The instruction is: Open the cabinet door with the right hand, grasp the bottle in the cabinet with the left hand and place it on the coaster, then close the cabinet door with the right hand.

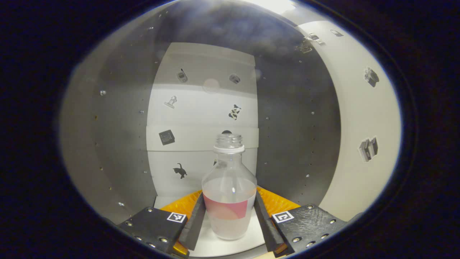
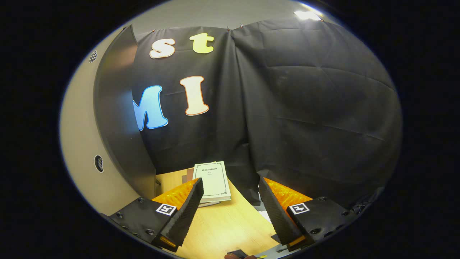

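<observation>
Two fingers of our left tool (image 1: 230, 219) flank the clear bottle (image 1: 229, 194) low on its body, right against the glass on each side, though we cannot tell whether they press yet. The bottle stands upright and uncapped on the cabinet floor (image 1: 215, 246), partly filled, so we judge the grasp is the step in hand. To do it well, we close evenly around the wide lower body, keep it vertical so nothing spills, lift slightly, and draw it straight out between the cabinet walls. Our right tool (image 2: 229, 207) hangs with fingers apart and empty above the wooden surface (image 2: 230, 223), near a book (image 2: 212, 180), beside the open cabinet door (image 2: 118, 118); we should keep it clear of the exit path.
</observation>
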Tool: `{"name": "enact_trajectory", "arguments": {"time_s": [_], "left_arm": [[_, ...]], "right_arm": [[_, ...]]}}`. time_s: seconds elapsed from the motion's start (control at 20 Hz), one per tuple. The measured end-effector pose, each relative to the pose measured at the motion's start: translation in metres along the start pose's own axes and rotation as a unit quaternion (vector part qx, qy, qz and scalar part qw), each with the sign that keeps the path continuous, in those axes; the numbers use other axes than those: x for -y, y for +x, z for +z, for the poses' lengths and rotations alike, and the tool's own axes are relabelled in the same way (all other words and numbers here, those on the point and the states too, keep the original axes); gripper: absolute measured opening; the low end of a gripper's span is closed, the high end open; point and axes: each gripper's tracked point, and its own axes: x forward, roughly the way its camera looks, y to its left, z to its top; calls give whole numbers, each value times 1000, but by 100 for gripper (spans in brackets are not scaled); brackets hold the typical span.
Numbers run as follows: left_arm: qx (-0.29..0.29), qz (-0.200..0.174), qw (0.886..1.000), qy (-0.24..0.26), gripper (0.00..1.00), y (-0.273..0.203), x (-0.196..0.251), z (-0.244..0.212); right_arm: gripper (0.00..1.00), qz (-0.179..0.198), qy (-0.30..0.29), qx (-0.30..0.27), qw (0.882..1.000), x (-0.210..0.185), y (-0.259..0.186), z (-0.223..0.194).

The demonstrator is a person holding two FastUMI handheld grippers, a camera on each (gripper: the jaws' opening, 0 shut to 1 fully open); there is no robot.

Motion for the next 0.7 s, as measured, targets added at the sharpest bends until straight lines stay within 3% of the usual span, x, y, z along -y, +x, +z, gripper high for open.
{"name": "enact_trajectory", "arguments": {"time_s": [0.55,0.7], "left_arm": [[36,7,999,-2,70,-103,-7,29],[40,34,999,-8,72,-139,-26,19]], "right_arm": [[98,13,-15,14,1000,-15,-17,4],[98,22,-11,18,1000,-23,-24,5]]}}
